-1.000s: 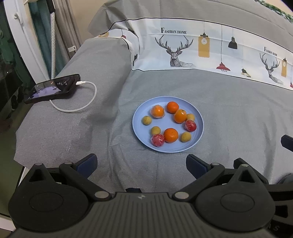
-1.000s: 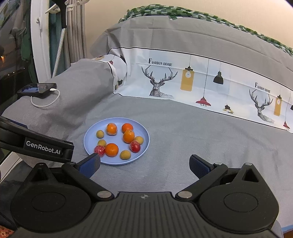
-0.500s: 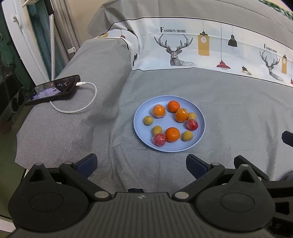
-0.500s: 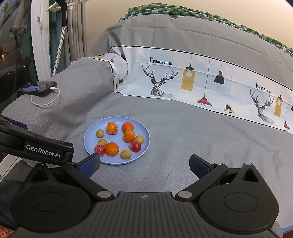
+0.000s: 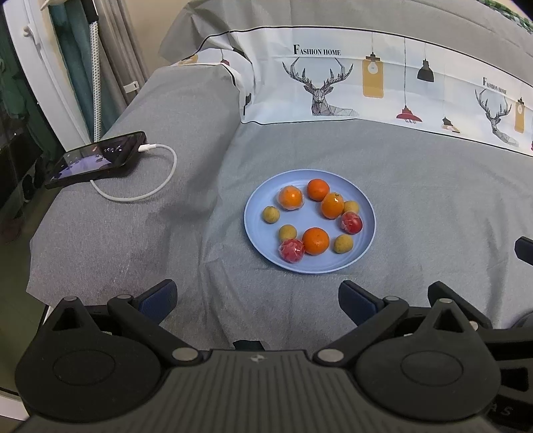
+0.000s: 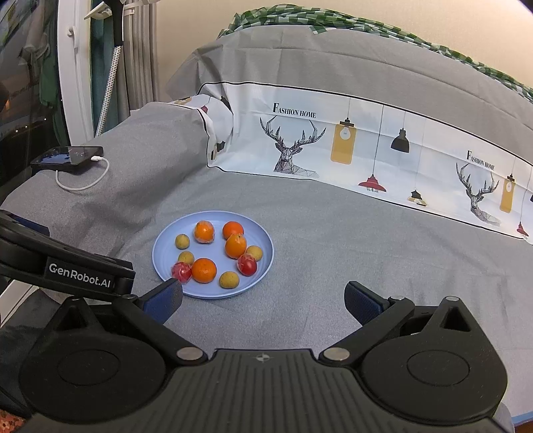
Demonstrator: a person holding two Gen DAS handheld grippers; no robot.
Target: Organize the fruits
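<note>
Left gripper: spread wide, empty, hovering over the bed near its front edge.
Right gripper: spread wide too, nothing between its fingers.
Plate: blue, flat on the grey bed; just ahead of the left gripper, ahead and to the left of the right gripper. It touches neither.
Fruit: all ten pieces lie on the plate, four oranges, two red fruits in clear wrap, four small yellow fruits.
Nearest piece: the wrapped red fruit and the orange touching it sit at the plate's near rim, closest to both grippers.
Phone: dark, with a white cable plugged in, far ahead on the left, well apart from the plate.
Left view only: a corner of the right gripper's dark body at the right edge; the phone's lit screen is seen plainly.
Right view only: the left gripper's body with a "GenRobot.AI" label at left, beside the plate; a green checked cloth along the top of the bedding; the beige wall.
Both views: the white band printed with deer, lamps and "Fashion Home", beyond the plate.
Change from a second ago: the plate sits slightly further right in each view, the fruit layout is the same, and both grippers stay equally wide.
</note>
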